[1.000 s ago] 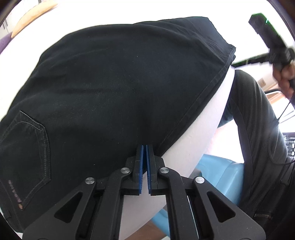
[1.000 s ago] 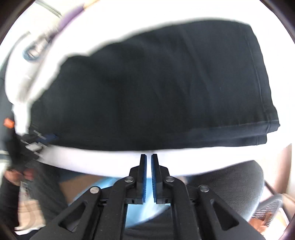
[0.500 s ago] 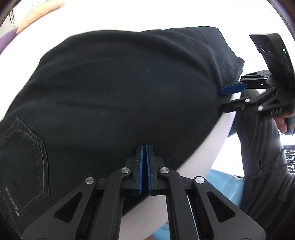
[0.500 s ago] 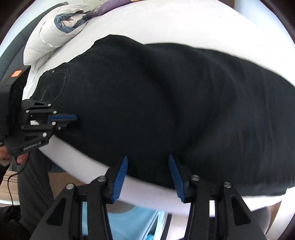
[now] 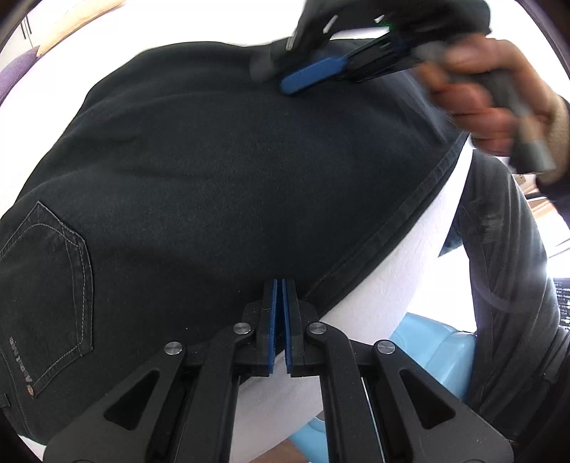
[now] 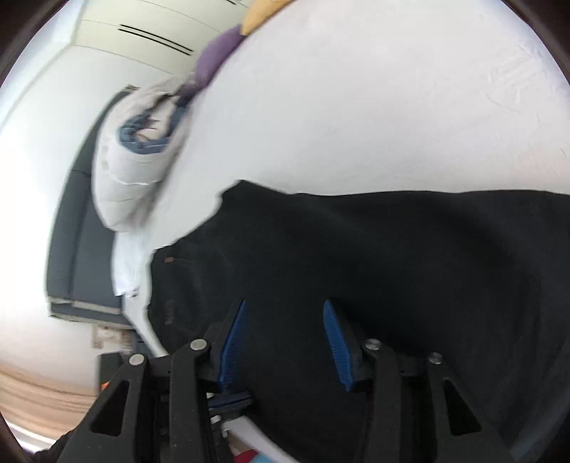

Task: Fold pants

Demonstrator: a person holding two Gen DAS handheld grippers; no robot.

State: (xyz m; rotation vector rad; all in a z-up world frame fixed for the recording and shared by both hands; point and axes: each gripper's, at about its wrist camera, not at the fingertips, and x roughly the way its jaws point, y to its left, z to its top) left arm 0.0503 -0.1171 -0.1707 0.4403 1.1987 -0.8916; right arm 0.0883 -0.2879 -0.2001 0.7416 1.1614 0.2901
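Black pants (image 5: 231,178) lie folded flat on a white bed (image 5: 384,285), back pocket (image 5: 53,285) at the left. My left gripper (image 5: 279,285) is shut, its tips at the pants' near hem; I cannot tell whether cloth is pinched. My right gripper (image 5: 285,73), blurred and held by a hand (image 5: 491,103), reaches over the far part of the pants. In the right wrist view its jaws stand apart and are closing just above the pants (image 6: 392,249); the blue pads (image 6: 335,338) are not pressing on the cloth.
A white puffy jacket (image 6: 135,171) lies on the bed's far left corner, with a purple pillow (image 6: 217,60) and a yellow one (image 6: 263,10) behind it. The person's dark-trousered leg (image 5: 506,267) stands at the bed's right edge beside a light blue object (image 5: 434,349).
My right gripper swung from the pants' right edge to above their far middle, and its jaws went from shut to apart. The left gripper stayed shut at the near hem.
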